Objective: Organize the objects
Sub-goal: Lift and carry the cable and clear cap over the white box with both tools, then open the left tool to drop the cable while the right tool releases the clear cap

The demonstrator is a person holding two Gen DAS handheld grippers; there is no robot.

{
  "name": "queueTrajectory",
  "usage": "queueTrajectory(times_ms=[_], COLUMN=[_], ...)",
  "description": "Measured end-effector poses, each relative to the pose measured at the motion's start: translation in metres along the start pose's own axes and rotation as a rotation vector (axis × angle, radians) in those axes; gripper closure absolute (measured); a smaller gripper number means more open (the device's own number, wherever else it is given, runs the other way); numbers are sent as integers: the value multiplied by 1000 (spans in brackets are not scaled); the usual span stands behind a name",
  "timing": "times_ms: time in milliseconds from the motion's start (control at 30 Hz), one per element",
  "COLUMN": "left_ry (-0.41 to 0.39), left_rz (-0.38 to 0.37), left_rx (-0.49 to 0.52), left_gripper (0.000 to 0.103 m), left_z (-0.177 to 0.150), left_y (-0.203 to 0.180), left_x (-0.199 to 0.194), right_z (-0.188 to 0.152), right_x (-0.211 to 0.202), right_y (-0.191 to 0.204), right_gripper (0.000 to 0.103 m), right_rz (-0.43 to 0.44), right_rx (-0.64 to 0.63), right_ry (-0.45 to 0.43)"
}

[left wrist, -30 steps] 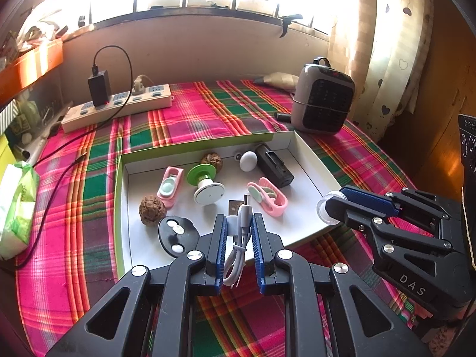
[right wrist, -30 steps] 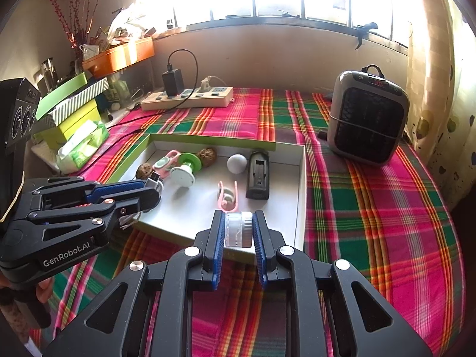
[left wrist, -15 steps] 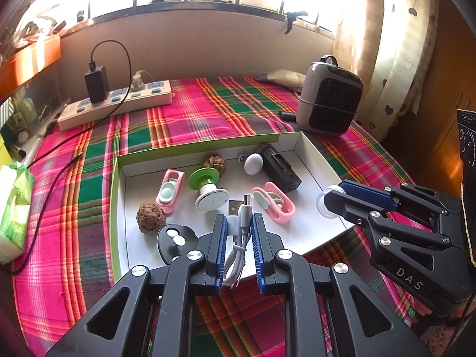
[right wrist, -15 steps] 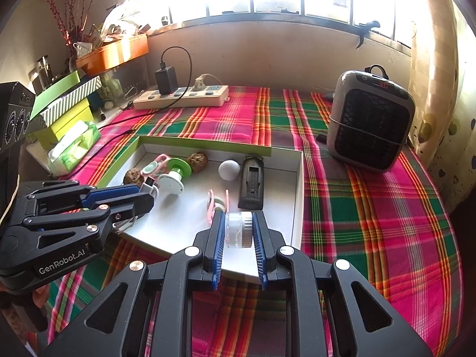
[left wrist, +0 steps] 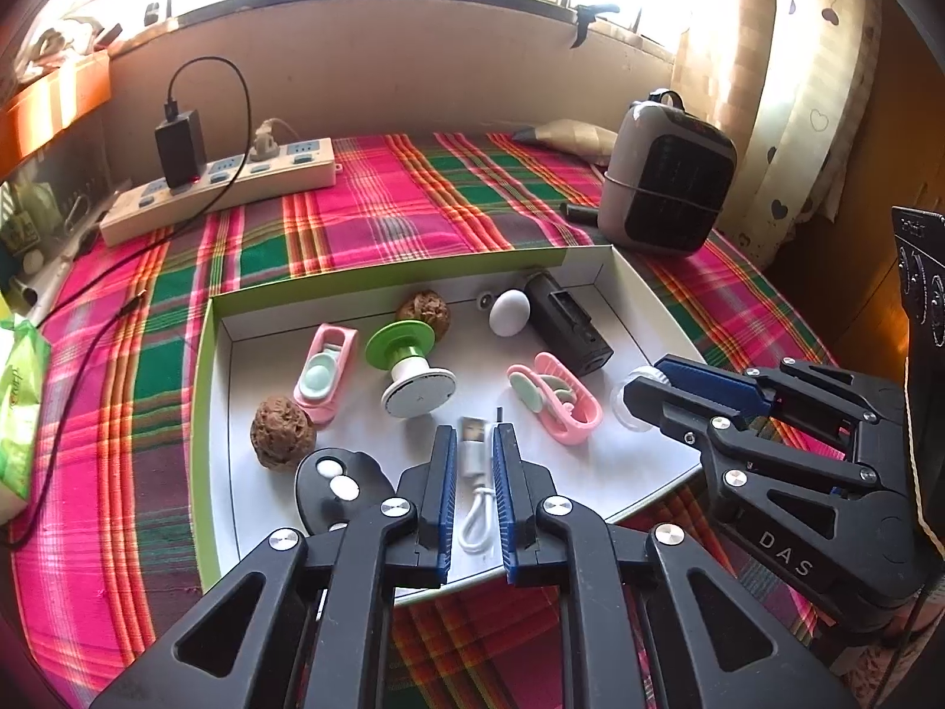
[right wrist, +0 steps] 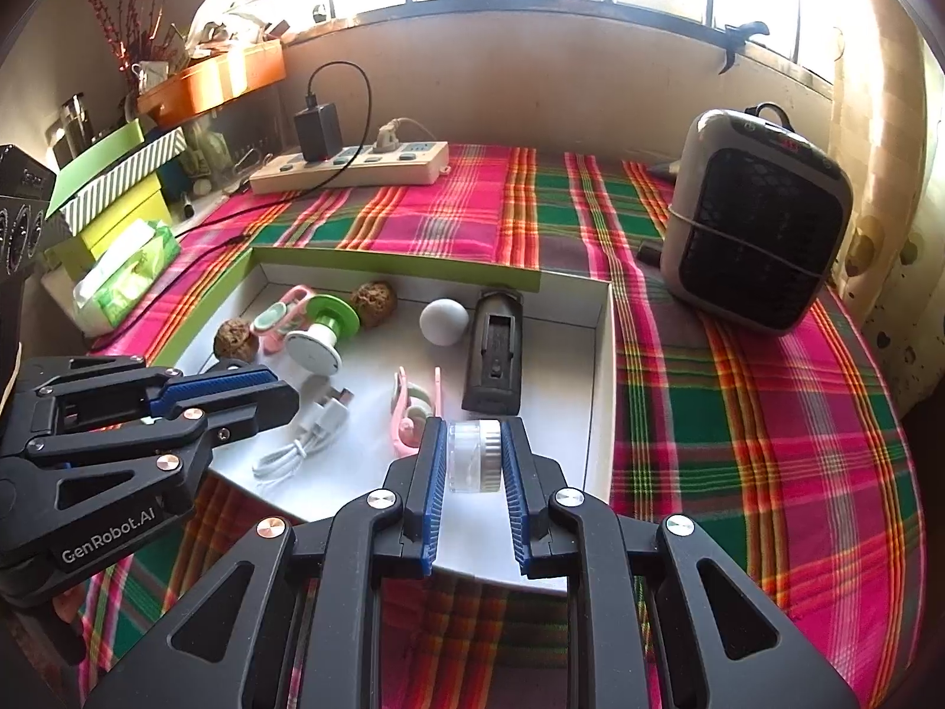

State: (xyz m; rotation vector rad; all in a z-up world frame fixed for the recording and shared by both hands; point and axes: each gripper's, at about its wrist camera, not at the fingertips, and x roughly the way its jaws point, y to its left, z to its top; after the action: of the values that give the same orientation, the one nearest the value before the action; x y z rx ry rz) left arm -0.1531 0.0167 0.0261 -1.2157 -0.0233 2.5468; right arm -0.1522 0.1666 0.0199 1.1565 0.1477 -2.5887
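Now the left tool [left wrist: 474, 454] stands open around the white cable [left wrist: 475, 493]; the right tool [right wrist: 471, 455] clamps the small jar [right wrist: 474, 456].

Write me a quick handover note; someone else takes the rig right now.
Left tongs: open over the white USB cable, which lies loose on the floor of the tray.
Right tongs: shut on the small clear jar, held at the tray's near right corner.
Done: cable, walnuts, pink clips, green spool, white egg and black case are in the tray.
Left: set the jar down in the tray and release it.
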Motion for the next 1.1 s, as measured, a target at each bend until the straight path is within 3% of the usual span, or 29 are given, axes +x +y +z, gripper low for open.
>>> queueTrajectory(times_ms=[1100], left_ry=[23], left_rz=[16], left_rx=[-20], left_gripper=[90], left_z=[-5], left_y=[1], left_x=[8], right_z=[-5], right_x=[18], right_y=[-2], right_gripper=[83], right_rz=[-6], right_rx=[-2], right_ry=[40])
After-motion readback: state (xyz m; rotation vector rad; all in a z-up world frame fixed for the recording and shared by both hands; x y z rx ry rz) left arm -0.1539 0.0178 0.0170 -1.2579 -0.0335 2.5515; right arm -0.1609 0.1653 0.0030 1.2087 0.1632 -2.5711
